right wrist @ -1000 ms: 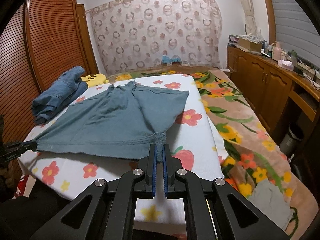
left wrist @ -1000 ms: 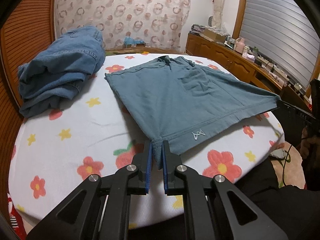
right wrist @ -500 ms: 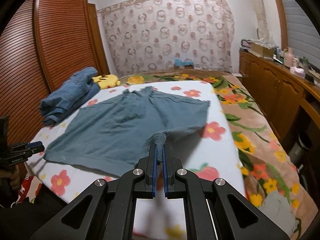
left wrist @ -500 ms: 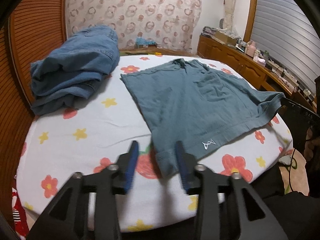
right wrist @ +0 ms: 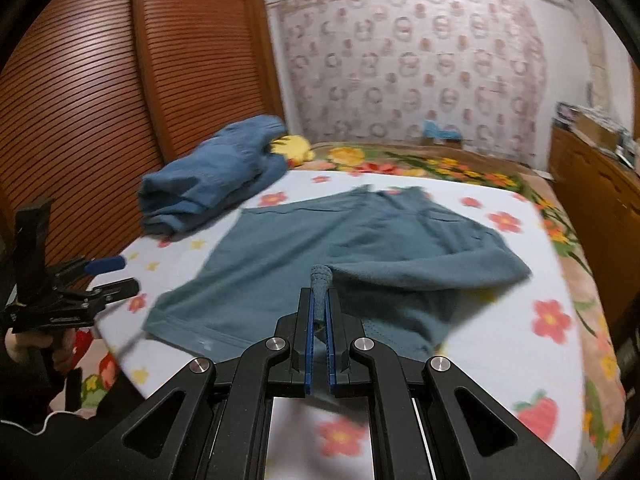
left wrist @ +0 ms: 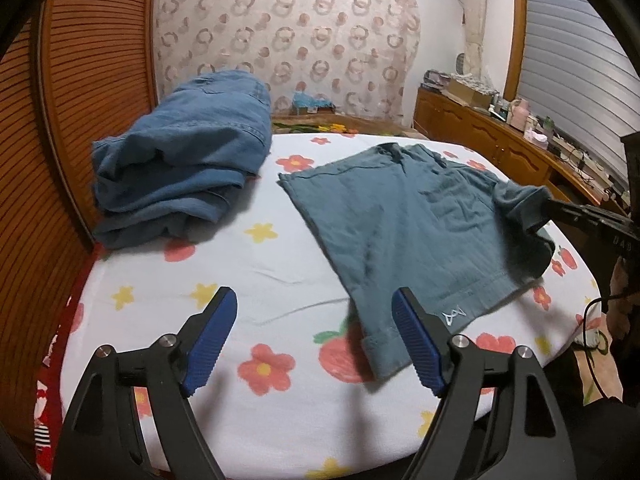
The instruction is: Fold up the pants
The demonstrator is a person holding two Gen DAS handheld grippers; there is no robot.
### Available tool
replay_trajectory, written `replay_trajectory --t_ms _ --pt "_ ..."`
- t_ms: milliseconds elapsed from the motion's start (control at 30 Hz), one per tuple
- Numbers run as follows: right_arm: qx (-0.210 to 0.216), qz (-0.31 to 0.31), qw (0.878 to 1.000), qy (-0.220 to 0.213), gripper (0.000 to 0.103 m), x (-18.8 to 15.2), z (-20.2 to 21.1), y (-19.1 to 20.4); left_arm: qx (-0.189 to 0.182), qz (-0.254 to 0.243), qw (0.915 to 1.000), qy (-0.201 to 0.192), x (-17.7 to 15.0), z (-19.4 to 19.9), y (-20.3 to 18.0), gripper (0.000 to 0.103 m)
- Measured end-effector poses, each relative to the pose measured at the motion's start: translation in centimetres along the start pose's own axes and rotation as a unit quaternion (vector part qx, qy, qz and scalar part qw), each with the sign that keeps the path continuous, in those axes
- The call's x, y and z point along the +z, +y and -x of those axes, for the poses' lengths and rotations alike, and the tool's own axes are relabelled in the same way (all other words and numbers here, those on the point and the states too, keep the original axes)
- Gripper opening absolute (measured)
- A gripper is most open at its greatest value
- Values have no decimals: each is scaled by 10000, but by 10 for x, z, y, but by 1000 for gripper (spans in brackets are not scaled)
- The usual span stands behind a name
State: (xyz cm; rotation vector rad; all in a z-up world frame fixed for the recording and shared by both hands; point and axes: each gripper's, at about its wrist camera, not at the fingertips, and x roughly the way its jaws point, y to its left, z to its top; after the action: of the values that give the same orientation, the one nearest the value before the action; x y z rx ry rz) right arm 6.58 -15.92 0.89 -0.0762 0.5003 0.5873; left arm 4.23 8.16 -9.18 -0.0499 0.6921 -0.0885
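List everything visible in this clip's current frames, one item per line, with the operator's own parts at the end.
teal shorts: one, grey-teal, spread on the bed, right-side corner lifted and folding over.
denim pile: one, blue, far left of the bed by the wardrobe.
floral sheet: one, white with red and yellow flowers, covering the bed.
yellow plush: one, behind the denim.
louvred wardrobe: brown, left wall.
curtain: circle-patterned, back wall.
sideboard: wooden, cluttered, right.
left gripper: jaws just opened, nothing between them.
right gripper: shut on the shorts' corner.
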Motion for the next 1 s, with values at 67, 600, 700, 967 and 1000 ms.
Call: replay_trajectory --t_ms 67,600,700,967,1000 --pt "176 97 9998 49 5 4 -9 8 68 15 10000 -35 0 2 4 80" --pt "1104 398 9915 564 5 3 -42 26 212 105 9997 -42 0 5 18 80" --pt "1017 375 9921 632 7 -2 -45 18 189 93 9998 -22 0 4 16 80" --pt "711 451 9956 410 26 -3 -26 9 27 -33 10000 -17 6 -2 -3 80" --pt "655 448 9961 381 27 -5 -22 7 -3 -58 10000 -19 8 -3 -6 80"
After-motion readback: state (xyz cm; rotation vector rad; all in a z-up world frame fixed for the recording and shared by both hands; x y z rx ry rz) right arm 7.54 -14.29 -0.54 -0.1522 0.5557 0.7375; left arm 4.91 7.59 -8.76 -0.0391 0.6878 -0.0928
